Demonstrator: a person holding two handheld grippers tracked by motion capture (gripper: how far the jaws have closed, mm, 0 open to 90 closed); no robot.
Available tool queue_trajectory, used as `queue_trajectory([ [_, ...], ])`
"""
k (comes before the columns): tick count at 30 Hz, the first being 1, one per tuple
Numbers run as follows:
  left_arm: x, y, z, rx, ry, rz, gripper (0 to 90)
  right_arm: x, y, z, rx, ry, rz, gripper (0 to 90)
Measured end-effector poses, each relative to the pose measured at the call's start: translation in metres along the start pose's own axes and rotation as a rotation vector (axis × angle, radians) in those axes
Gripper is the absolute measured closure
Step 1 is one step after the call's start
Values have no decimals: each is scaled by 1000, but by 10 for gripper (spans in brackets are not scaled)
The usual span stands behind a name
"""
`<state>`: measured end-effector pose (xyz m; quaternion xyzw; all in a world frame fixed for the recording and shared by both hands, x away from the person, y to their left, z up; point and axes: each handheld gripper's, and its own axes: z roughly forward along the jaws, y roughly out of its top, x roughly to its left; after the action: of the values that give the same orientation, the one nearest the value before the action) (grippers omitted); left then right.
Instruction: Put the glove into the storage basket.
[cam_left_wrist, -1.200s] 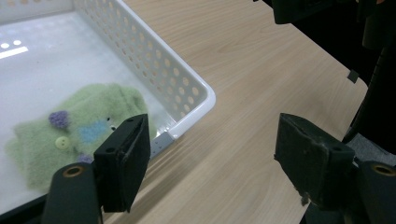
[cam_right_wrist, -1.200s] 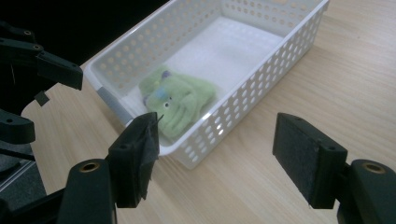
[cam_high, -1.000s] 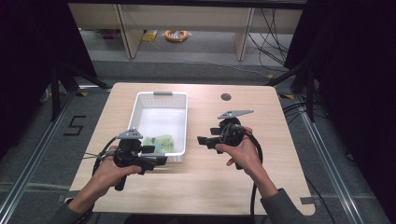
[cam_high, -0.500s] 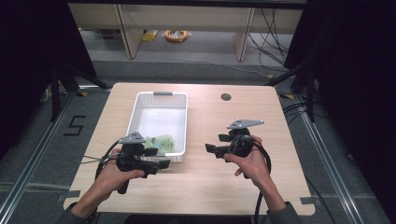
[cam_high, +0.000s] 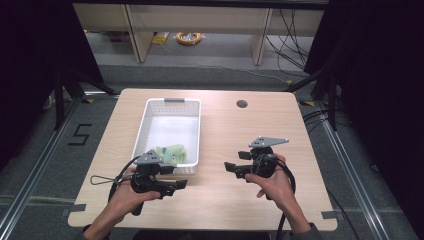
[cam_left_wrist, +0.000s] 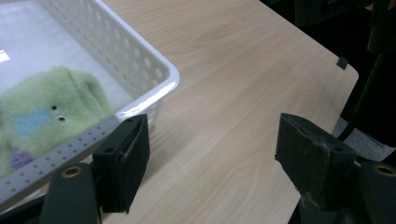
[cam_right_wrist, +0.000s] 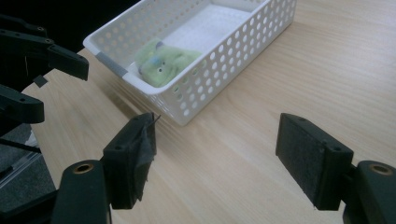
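Note:
A white perforated basket (cam_high: 150, 131) stands lengthwise on the left half of the wooden table (cam_high: 235, 135). A green plush toy (cam_high: 169, 152) lies in its near end. My left gripper (cam_high: 179, 184) hovers just in front of the basket's near right corner, jaws open over bare wood. In the left gripper view the gripper (cam_left_wrist: 212, 158) holds nothing, with the basket corner (cam_left_wrist: 161, 77) and toy (cam_left_wrist: 46, 107) at the left. My right gripper (cam_high: 231, 167) points left toward the basket, also open and empty. The right gripper view (cam_right_wrist: 217, 158) looks past bare table to the basket (cam_right_wrist: 219, 65) and toy (cam_right_wrist: 163, 63).
A round cable hole (cam_high: 242, 104) sits near the table's far edge. A thin cable loop (cam_high: 100, 179) lies on the wood left of my left hand. The left gripper (cam_right_wrist: 42, 60) appears at the left of the right gripper view. Shelving and cables stand beyond the table.
Both hands have drawn back toward the near edge of the table and sunk a little. The right gripper has also shifted right, away from the basket. Both stay open and empty.

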<state>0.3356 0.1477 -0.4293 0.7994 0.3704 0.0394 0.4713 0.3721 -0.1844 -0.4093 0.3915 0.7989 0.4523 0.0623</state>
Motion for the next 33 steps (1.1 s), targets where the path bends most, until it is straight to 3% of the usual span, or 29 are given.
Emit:
queue_trajectory([
  [1,-1,-1,0,4,-1,4,257,1,-2,-1,3,2,13,296],
  [5,-4,-6,2,9,-3,3,257,-1,-9,1,-1,-11,-12,296],
  [6,-4,-7,2,8,-7,15,257,-1,-11,1,9,5,2,296],
  [12,-10,-16,6,15,-8,20,255,-3,-22,4,32,2,13,296],
  [13,-10,-17,7,13,-4,23,255,-5,-25,5,15,-1,-11,296],
  [14,-11,-21,9,22,-1,38,255,-4,-26,4,32,0,9,294],
  [17,-12,-29,12,33,14,41,255,-5,-31,4,22,4,11,291],
  [18,-11,-31,13,40,2,41,254,-4,-33,3,29,8,34,290],
  [19,-11,-34,15,32,-5,35,254,-4,-34,3,28,6,24,290],
  [22,-10,-41,15,40,11,24,254,-3,-39,1,32,4,40,287],
  [25,-8,-47,14,41,12,21,253,-4,-43,-1,29,0,20,286],
  [26,-8,-49,13,39,20,27,252,-1,-45,-2,41,6,54,285],
  [27,-7,-51,13,31,24,23,251,-2,-46,-2,30,-1,34,285],
  [28,-7,-52,12,21,26,16,251,-1,-48,-3,32,0,48,285],
  [29,-7,-54,12,19,23,8,249,-4,-49,-4,26,-3,14,284],
  [30,-6,-55,11,34,28,14,248,-2,-52,-4,27,0,42,284],
  [31,-6,-56,11,30,24,17,248,-3,-52,-5,38,-7,26,284],
  [33,-6,-58,11,23,23,13,246,-1,-56,-7,42,-5,47,284],
])
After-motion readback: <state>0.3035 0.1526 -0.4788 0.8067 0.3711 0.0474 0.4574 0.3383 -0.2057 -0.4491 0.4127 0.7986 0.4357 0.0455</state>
